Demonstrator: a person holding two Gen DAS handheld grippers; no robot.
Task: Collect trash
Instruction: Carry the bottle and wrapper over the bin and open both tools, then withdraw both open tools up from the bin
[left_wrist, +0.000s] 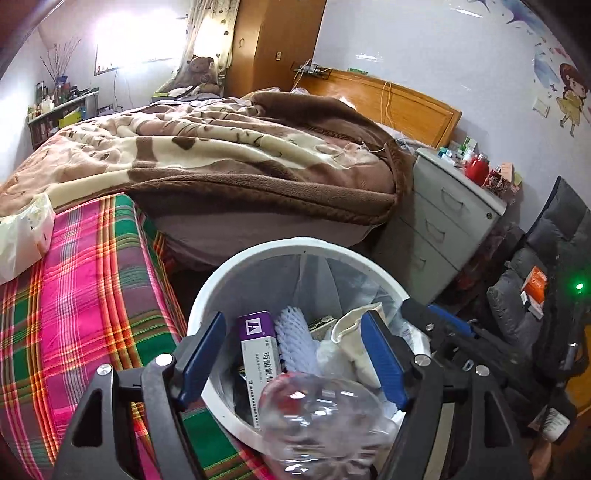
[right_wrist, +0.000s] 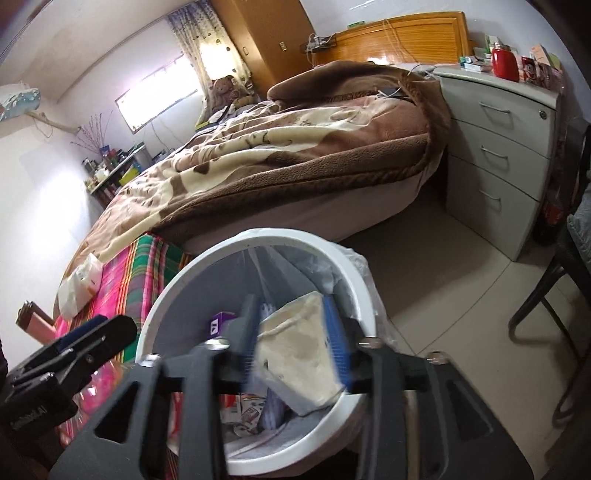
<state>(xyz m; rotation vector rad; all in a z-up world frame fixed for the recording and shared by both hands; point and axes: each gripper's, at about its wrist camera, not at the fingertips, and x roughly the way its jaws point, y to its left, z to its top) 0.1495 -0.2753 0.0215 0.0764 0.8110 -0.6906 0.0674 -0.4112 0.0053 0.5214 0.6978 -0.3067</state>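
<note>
Both grippers hover over the white bin (left_wrist: 207, 291) beside the bed (left_wrist: 229, 155), and it's filling up. The left gripper (left_wrist: 295, 354) stands apart above a crumpled clear plastic bottle (left_wrist: 317, 417) near its base; whether the pads touch it, I can't tell. Further in lie a purple-and-white medicine box (left_wrist: 258, 343) and a white foam net sleeve (left_wrist: 295, 339). The right gripper (right_wrist: 295, 332) has its jaws apart around a creased cream paper bag (right_wrist: 299, 354), tilted against the bin's rim.
</note>
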